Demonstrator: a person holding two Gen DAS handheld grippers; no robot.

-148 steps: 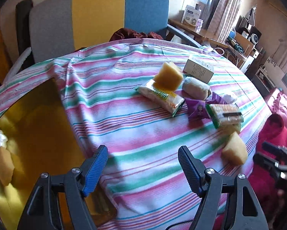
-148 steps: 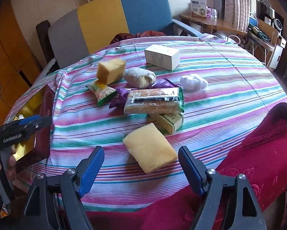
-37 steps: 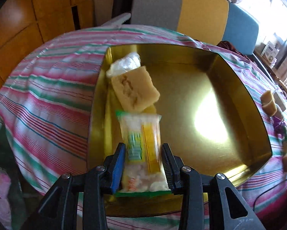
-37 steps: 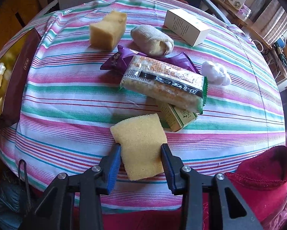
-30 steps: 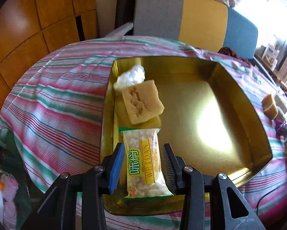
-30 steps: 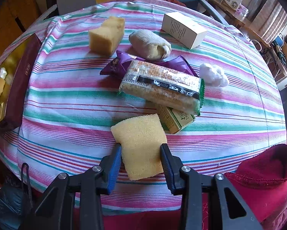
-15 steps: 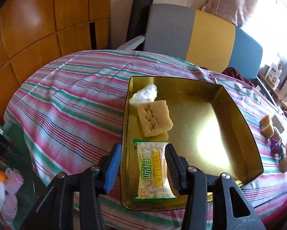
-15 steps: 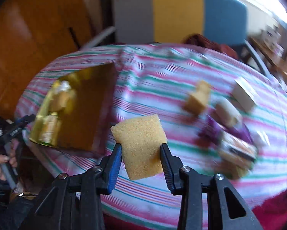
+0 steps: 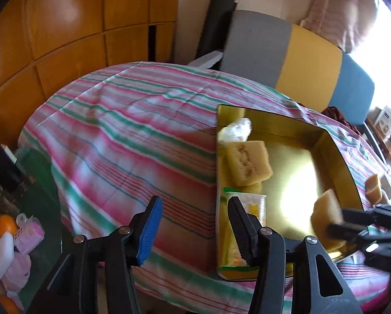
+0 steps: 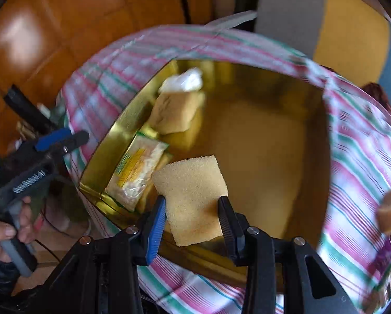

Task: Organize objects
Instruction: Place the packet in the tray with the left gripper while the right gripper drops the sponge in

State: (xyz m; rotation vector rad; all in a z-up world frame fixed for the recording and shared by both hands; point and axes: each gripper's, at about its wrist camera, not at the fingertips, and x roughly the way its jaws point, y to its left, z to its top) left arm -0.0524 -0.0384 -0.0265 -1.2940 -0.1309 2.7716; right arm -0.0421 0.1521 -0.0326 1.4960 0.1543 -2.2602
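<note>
A gold tray [image 9: 328, 141] sits on the striped tablecloth. It holds a white plastic wrap [image 9: 237, 129], a yellow sponge block [image 9: 247, 162] and a green-and-yellow snack packet [image 9: 258, 206]. My left gripper [image 9: 194, 225] hangs over the cloth just left of the tray. Its jaws are opening with nothing between them. My right gripper [image 10: 191, 202] is shut on a flat yellow sponge [image 10: 190, 180] and holds it over the tray's near side [image 10: 274, 144], beside the snack packet [image 10: 136, 172]. The left wrist view shows that sponge [image 9: 326, 209] at the tray's right rim.
A grey, yellow and blue chair [image 9: 287, 60] stands behind the table, with wooden wall panels [image 9: 64, 26] to the left. Bottles and an orange [image 9: 4, 235] lie below the table's left edge. Another sponge chunk [image 10: 390, 209] rests on the cloth right of the tray. A hand [image 10: 2, 233] holds the left gripper.
My left gripper let go of the snack packet in the tray, widened and drew back to the left. My right gripper carried the flat sponge from the pile across to the tray.
</note>
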